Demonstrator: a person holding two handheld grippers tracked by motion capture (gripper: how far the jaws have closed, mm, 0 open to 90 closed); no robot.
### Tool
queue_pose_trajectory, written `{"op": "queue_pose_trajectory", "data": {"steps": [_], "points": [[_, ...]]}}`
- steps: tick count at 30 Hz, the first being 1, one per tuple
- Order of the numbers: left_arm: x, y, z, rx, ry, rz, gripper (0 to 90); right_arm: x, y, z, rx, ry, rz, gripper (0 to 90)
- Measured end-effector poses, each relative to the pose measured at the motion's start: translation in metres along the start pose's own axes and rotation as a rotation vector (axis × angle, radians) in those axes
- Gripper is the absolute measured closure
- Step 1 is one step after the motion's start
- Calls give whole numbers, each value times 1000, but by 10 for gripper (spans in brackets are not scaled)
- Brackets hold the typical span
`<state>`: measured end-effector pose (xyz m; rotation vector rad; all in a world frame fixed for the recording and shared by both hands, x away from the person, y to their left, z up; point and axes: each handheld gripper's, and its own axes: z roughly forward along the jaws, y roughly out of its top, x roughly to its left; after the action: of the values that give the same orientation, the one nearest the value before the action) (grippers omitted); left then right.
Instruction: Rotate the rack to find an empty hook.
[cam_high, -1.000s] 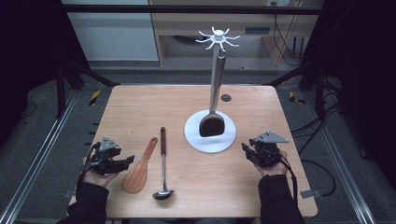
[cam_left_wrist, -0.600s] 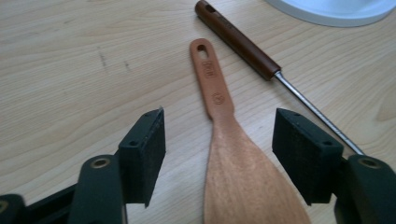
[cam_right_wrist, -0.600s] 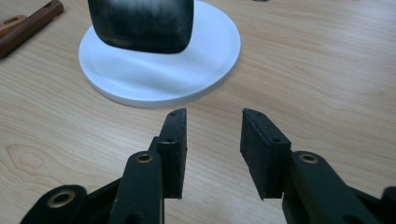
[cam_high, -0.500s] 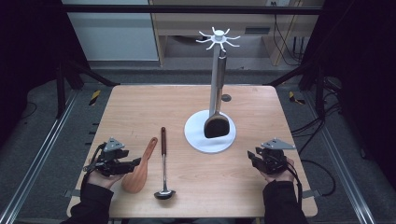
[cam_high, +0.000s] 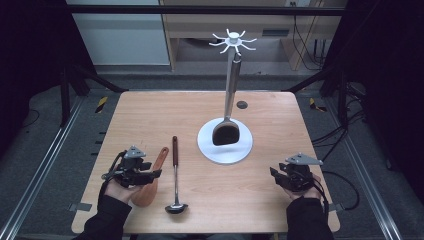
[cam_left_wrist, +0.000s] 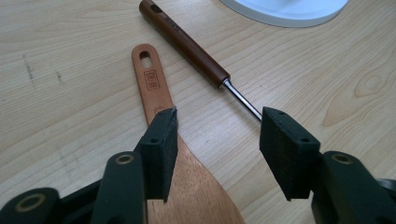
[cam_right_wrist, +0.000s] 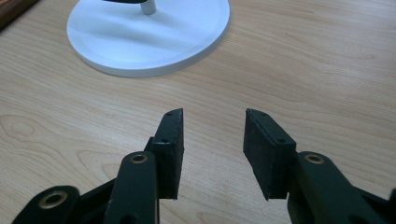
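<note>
In the lower left of the high view, the left gripper (cam_high: 150, 175) sits over the wooden spatula (cam_high: 150, 182), which lies flat on the tabletop (cam_high: 280, 200). In the left gripper view its jaws stand wide apart and have just been closing a little, with bare tabletop and the edge of the spatula (cam_left_wrist: 187, 172) between them, not pinched. Just beside the spatula lies a ladle (cam_high: 175, 172) with a brown handle. In the lower right, the right gripper (cam_high: 277, 176) has its jaws partly open, and they have just been opening, with nothing between them. The white stand (cam_high: 225, 145) is in the middle, and a dark turner (cam_high: 227, 131) hangs on it.
</note>
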<state>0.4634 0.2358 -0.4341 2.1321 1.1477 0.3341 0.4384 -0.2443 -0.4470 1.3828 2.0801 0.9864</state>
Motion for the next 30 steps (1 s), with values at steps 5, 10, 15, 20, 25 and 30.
{"op": "queue_pose_trajectory", "data": {"steps": [5,10,15,20,25,30], "points": [[-9,6,3,0,8,19,472,1,1,2,4,-7,4,582],[-20,13,12,15,-2,33,502,3,1,3,6,0,10,582],[-25,20,24,36,0,36,533,3,1,3,9,3,12,583],[-29,20,34,37,14,3,542,3,1,4,9,0,5,583],[-30,17,46,68,15,-10,542,3,2,5,11,2,4,585],[-32,15,55,102,11,-12,542,4,2,6,14,8,1,587]]}}
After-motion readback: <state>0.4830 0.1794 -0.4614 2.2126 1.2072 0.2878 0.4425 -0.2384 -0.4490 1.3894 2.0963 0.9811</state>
